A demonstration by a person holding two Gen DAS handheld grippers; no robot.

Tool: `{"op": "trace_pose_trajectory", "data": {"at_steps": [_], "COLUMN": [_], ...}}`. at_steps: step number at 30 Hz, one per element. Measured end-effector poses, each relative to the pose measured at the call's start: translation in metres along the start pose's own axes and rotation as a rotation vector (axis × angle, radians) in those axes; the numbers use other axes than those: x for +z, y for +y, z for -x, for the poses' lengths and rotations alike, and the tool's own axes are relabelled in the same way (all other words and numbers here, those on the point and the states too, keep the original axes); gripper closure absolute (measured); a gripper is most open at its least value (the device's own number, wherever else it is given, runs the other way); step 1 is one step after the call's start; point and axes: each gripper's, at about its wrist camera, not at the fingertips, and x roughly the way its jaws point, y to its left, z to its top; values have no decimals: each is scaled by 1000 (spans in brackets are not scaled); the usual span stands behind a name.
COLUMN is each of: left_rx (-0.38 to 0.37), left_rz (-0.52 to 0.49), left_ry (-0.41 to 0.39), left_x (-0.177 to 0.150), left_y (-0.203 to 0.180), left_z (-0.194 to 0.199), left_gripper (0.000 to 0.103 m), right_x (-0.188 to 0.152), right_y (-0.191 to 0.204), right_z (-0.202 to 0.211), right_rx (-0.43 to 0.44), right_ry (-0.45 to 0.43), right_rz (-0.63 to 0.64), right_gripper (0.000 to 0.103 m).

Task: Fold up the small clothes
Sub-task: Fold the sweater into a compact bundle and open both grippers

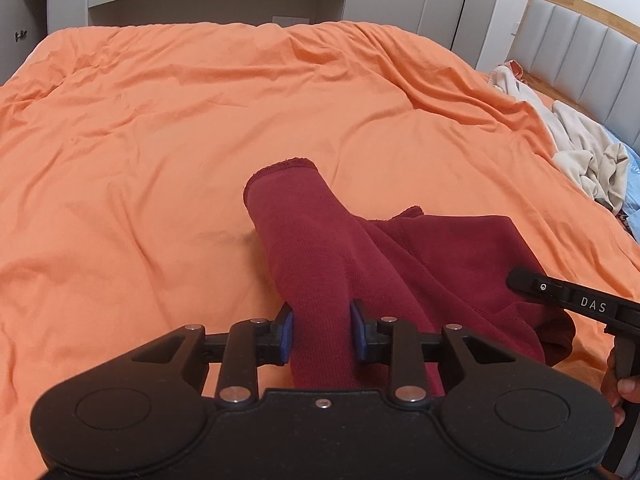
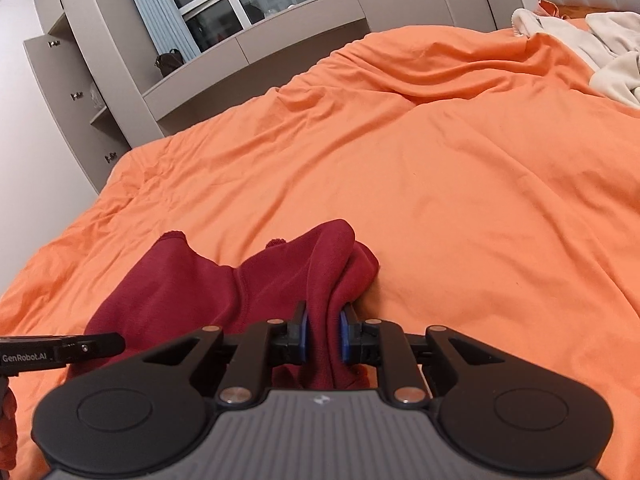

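Red garment (image 1: 400, 264) low centre of frame on orange bed (image 1: 160, 140). Left gripper (image 1: 322, 332) clamped on sleeve, right gripper (image 2: 323, 338) clamped on bunched edge. Advice: pull taut, lay flat before folding.

Landmark: dark red garment (image 1: 420, 264), lying on the bed's orange duvet (image 1: 200, 140) at its near edge.

Beyond the garment the duvet runs open and unoccupied to the bed's far edge; only low wrinkles and one raised fold (image 2: 420, 76) to the far right interrupt it. Left of the garment: bare duvet, free passage. Right of the garment: bare duvet, then a heap of cream clothing (image 1: 580, 148), well apart, against the grey padded headboard (image 1: 592, 52), closing that side. Past the far edge stands a grey cabinet unit (image 2: 100, 92) with shelves.

At the garment itself, room is taken: left claw (image 1: 322, 330) and right claw (image 2: 323, 334) each clamp a bunched portion, close together.
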Motion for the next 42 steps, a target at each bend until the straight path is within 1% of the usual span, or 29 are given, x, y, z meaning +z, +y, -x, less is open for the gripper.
{"op": "trace_pose_trajectory", "data": {"at_steps": [3, 6, 7, 8, 9, 10, 11, 12, 14, 16, 18, 19, 24, 29, 36, 42], "left_rx": [14, 27, 27, 26, 27, 31, 37, 44, 58, 61, 60, 64, 82, 103, 127, 142], "left_rz": [15, 36, 44, 54, 61, 64, 62, 58, 54, 56, 61, 62, 56, 66, 64, 67], "left_ry": [15, 30, 35, 39, 39, 35, 29, 24, 12, -4, -19, -28, -60, -105, -167, -226], "left_x": [0, -1, -1, -2, -2, -3, -3, -3, -4, -3, -2, -2, 1, 0, -5, -17], "left_y": [2, 5, 6, 8, 8, 9, 8, 8, 6, 3, 1, 0, -5, -9, -17, -25], "left_z": [-2, -2, -2, -2, -1, 0, 2, 4, 9, 15, 21, 24, 37, 51, 69, 90], "left_gripper": [66, 58, 52, 44, 40, 33, 29, 26, 14, 9, 5, 3, 1, 1, 1, 1], "right_x": [2, 3, 3, 3, 3, 3, 3, 3, 3, 3, 4, 4, 8, 10, 8, 4], "right_y": [-2, -4, -5, -5, -5, -5, -4, -4, -3, -2, 0, 1, 5, 12, 21, 28], "right_z": [-1, -2, -2, -2, -1, 0, 1, 2, 6, 11, 17, 20, 35, 50, 68, 86], "right_rx": [-13, -23, -21, -20, -22, -25, -25, -25, -27, -28, -28, -27, -35, -55, -85, -95], "right_ry": [9, 22, 25, 27, 27, 27, 25, 23, 15, 5, -6, -14, -50, -96, -145, -183], "right_rz": [-9, -18, -20, -21, -20, -19, -16, -14, -8, 1, 8, 11, 34, 67, 110, 144], "right_gripper": [71, 62, 59, 53, 48, 45, 40, 35, 28, 24, 16, 14, 6, 0, 0, 0]}}
